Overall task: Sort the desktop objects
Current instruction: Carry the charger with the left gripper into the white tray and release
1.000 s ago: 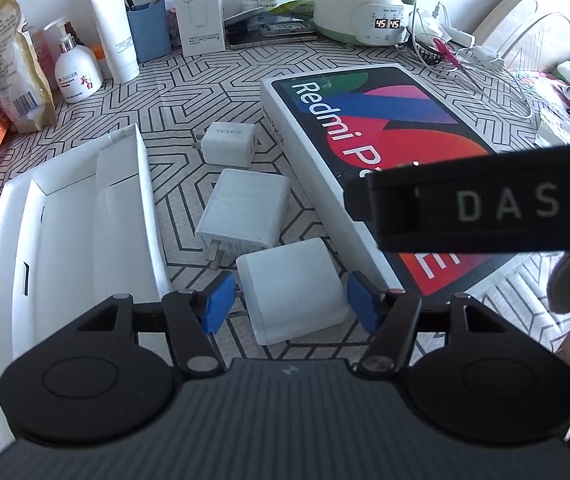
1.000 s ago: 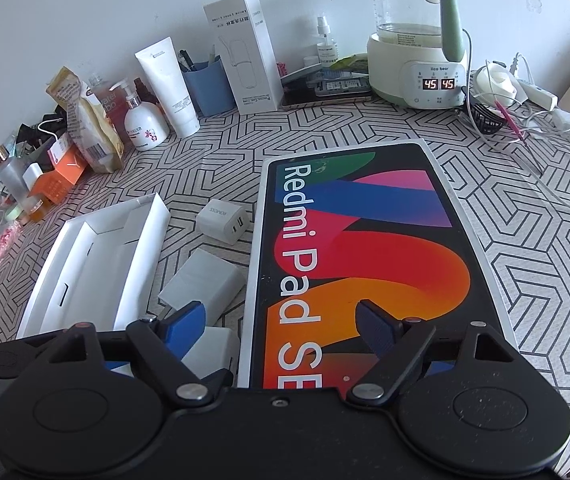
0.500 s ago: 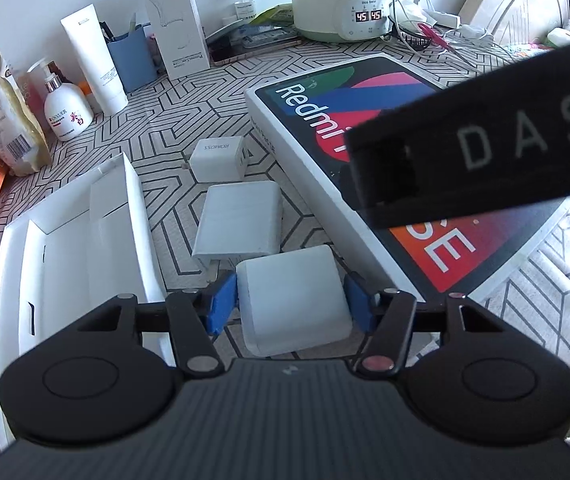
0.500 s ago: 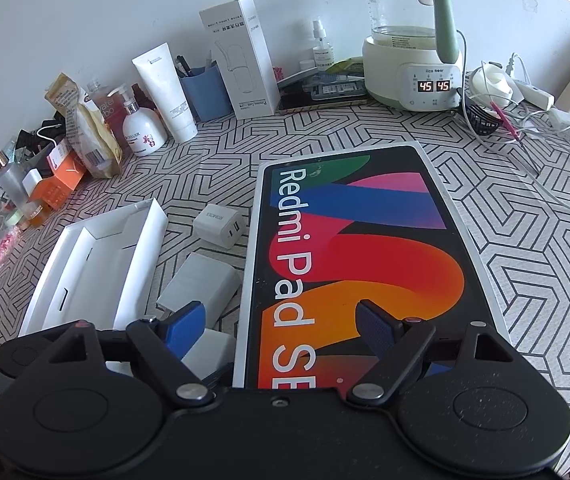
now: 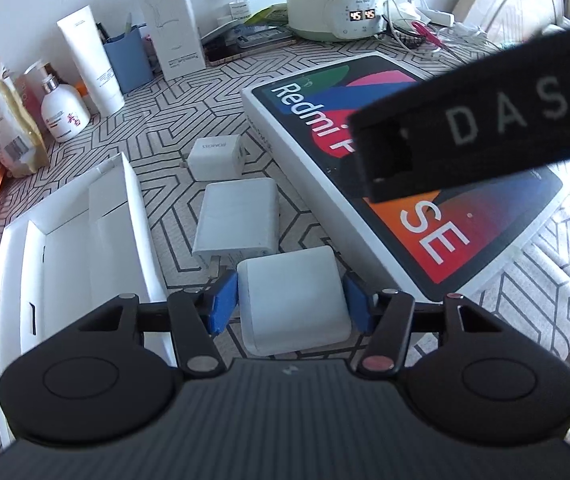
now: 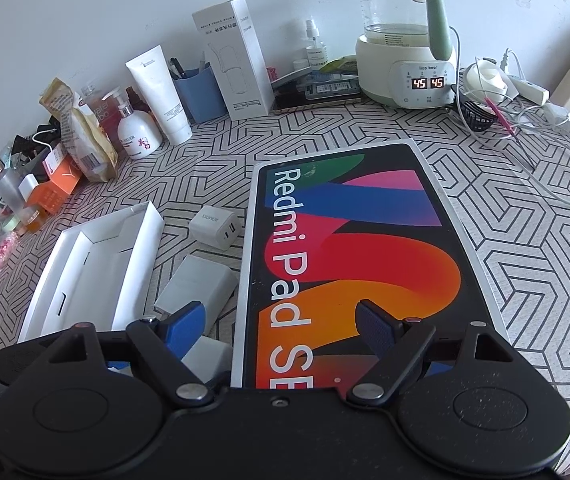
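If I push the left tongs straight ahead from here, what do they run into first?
The left tongs already straddle a white charger block, so that moves with them. Next in line is probably the flat white adapter just beyond, a little left of centre; depth between them is hard to judge.

White chargers (image 5: 293,298), rainbow-swirled tablet box (image 6: 349,256), black-and-white geometric tablecloth (image 6: 525,264)
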Action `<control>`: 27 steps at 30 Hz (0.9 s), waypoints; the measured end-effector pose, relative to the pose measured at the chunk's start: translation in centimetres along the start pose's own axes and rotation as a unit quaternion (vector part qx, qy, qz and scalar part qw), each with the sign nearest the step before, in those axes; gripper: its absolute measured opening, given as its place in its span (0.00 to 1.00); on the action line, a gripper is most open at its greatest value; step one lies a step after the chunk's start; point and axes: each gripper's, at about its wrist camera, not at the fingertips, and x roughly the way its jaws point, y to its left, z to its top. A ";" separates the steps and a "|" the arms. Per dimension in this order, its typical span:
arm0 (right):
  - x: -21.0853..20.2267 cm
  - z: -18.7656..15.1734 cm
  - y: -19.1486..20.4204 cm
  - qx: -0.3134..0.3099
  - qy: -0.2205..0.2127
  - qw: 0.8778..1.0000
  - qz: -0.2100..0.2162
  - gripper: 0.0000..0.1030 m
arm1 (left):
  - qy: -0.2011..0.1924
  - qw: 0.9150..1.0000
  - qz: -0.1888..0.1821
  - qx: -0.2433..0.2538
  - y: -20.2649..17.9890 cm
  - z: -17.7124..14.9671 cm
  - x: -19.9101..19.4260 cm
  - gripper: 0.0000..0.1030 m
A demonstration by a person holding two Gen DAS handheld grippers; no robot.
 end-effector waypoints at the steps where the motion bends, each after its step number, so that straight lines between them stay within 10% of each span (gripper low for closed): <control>1: 0.0 0.0 0.0 0.001 0.000 1.000 0.000 0.84 | 0.001 1.000 -0.003 -0.004 0.2 0.0 0.0 0.54; 27: 0.2 -0.1 -0.2 0.016 0.006 1.000 -0.007 0.84 | -0.030 0.998 -0.029 -0.045 1.8 -0.2 -1.3 0.52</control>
